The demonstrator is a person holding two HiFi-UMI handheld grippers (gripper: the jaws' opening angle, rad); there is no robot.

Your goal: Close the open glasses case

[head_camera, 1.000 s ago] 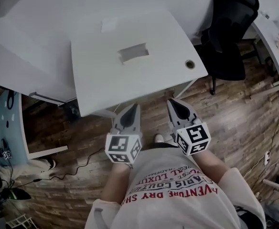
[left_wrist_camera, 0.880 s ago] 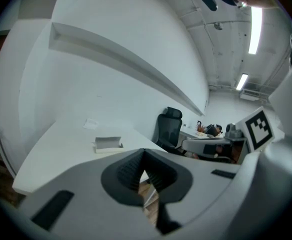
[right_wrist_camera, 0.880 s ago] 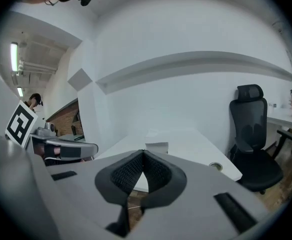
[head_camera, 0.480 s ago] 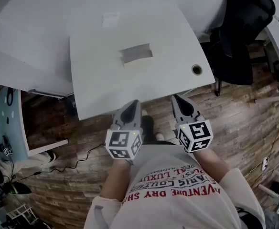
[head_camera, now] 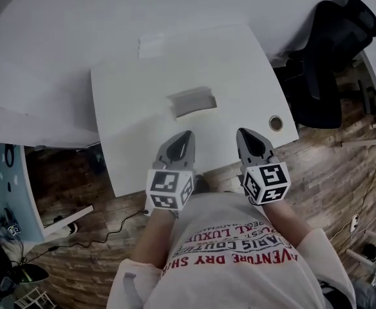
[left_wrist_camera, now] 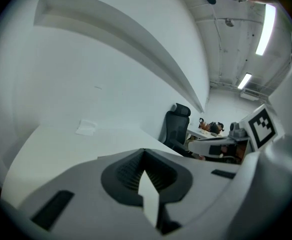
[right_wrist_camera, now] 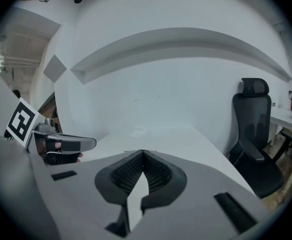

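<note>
Item: glasses case point(head_camera: 192, 101), grey, lid open, recorded lying flat near the middle of a white table point(head_camera: 130, 127). Location relative to the tools: the case is set beyond both tips, on the far side from the person, well apart from each and touched by neither; it is found a little nearer the left gripper point(head_camera: 187, 136) than the right gripper point(head_camera: 243, 134), roughly ahead of the gap between the two. Left gripper: held over the near edge of the table, tip directed toward the case, jaws pressed together at the tip with nothing between them (confirmed in the left gripper view). Right gripper: held alongside, also over the near edge, jaws likewise brought together and empty (confirmed in the right gripper view). Associated fittings: a marker cube point(head_camera: 169, 189) is carried on the left gripper and another point(head_camera: 266, 183) on the right. Other contents noted: a small white slip of paper point(head_camera: 151, 44) beyond the case, a round cable hole point(head_camera: 276, 122) near the table's right corner, and a black office chair point(head_camera: 333, 50) to the right of the table.
</note>
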